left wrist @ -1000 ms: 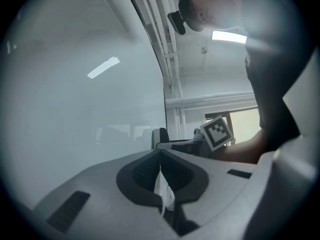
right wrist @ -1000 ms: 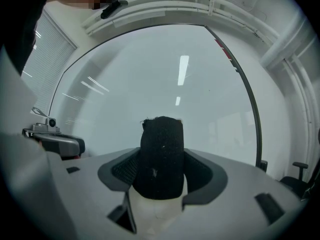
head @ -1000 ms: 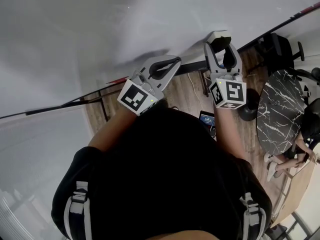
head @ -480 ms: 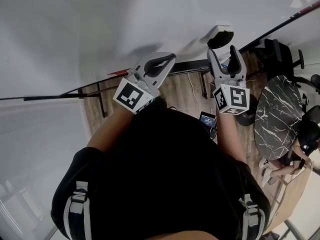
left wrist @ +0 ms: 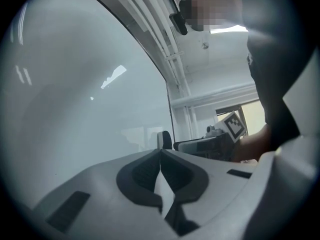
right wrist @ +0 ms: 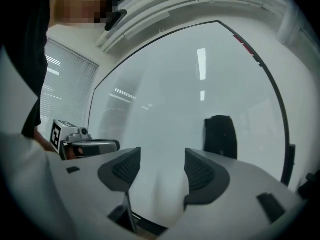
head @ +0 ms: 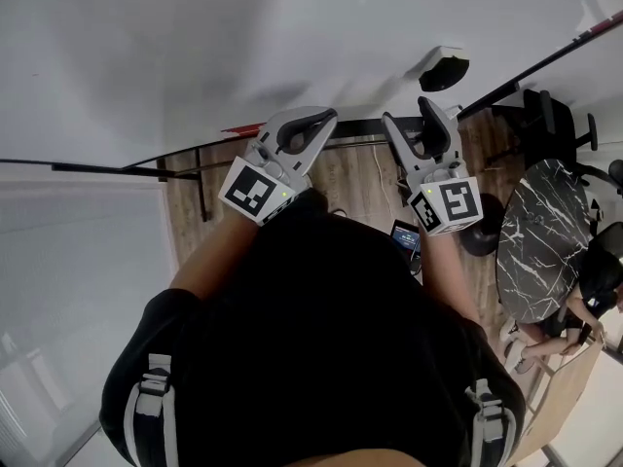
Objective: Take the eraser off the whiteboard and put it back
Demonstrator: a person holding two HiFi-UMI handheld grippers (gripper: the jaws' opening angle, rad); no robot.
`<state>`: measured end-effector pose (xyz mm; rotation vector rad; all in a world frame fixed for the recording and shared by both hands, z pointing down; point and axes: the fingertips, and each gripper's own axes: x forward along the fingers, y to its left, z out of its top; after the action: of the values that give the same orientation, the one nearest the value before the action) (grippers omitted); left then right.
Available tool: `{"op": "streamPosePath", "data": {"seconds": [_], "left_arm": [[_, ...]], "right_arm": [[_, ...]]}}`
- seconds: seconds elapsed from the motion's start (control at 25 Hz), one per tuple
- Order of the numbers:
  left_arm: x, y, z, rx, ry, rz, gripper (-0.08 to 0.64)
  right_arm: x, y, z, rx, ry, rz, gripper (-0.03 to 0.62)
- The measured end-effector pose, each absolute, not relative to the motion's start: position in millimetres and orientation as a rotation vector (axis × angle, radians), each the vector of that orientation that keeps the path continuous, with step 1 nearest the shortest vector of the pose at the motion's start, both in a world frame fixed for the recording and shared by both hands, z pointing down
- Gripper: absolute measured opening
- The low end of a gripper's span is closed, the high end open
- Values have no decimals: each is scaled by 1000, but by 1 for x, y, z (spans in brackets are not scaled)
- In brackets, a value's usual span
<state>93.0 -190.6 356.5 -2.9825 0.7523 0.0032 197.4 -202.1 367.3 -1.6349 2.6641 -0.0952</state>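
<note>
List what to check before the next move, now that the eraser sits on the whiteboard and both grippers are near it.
1. Eraser on the whiteboard: ok, it sits on the board face.
2. Right gripper clear of the eraser: ok, the eraser is off to the right of its jaws, not touching them.
3. Right jaws empty: ok, they are apart and have just been closing a little, with nothing between them.
4. Left gripper empty: ok, jaws together, nothing held.
5. Eraser firmly seated on the board: cannot tell.
</note>
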Motion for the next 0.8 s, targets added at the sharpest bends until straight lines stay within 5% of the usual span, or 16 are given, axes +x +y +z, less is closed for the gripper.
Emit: {"op": "streamPosePath", "data": {"seconds": [0.44, 0.64, 0.8], "left_arm": [[62, -179, 378, -2982, 858, -68, 6], [52, -174, 390, -2995, 891, -136, 6], [53, -170, 387, -2994, 886, -101, 6]], "right_arm": [[144, -181, 371, -1338, 2794, -49, 126], [128, -172, 378, -1299, 2836, -42, 12], [120, -168, 390, -1285, 2864, -78, 3]]}}
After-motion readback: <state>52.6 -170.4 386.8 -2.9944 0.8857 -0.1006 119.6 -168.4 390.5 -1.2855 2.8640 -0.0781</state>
